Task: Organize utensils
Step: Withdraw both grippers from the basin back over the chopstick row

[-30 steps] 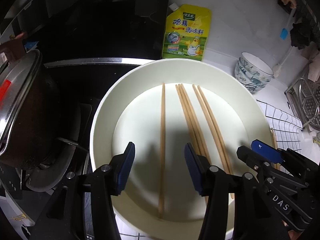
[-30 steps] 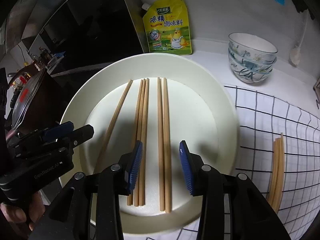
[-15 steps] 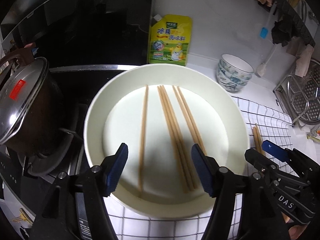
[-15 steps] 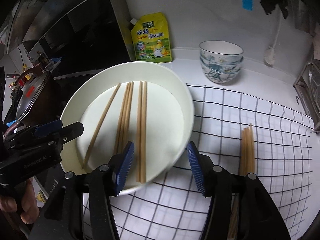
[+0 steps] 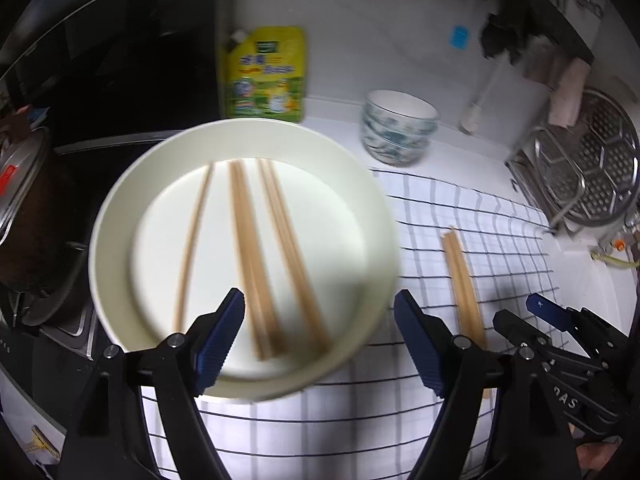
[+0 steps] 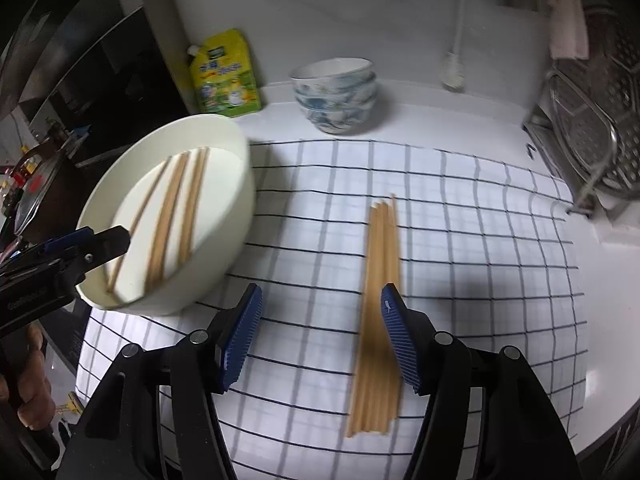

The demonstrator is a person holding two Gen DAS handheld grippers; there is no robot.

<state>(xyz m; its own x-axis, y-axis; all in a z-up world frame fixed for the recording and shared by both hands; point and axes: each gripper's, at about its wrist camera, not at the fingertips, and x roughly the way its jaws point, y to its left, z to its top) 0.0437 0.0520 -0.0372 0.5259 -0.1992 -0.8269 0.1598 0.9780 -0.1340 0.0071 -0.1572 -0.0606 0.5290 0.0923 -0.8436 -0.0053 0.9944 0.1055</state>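
Left wrist: five plated chopsticks [image 5: 256, 256].

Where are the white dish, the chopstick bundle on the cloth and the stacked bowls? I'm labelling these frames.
white dish [image 6: 236, 200], right wrist view, outer wall.
chopstick bundle [image 6: 378, 280], right wrist view, mid-length.
stacked bowls [image 6: 334, 98], right wrist view, patterned side.

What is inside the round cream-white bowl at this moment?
The cream-white bowl holds wooden chopsticks lying flat: one single stick at the left and two close groups beside it. Motion blur hides the exact count. The left gripper covers a little of the near rim.
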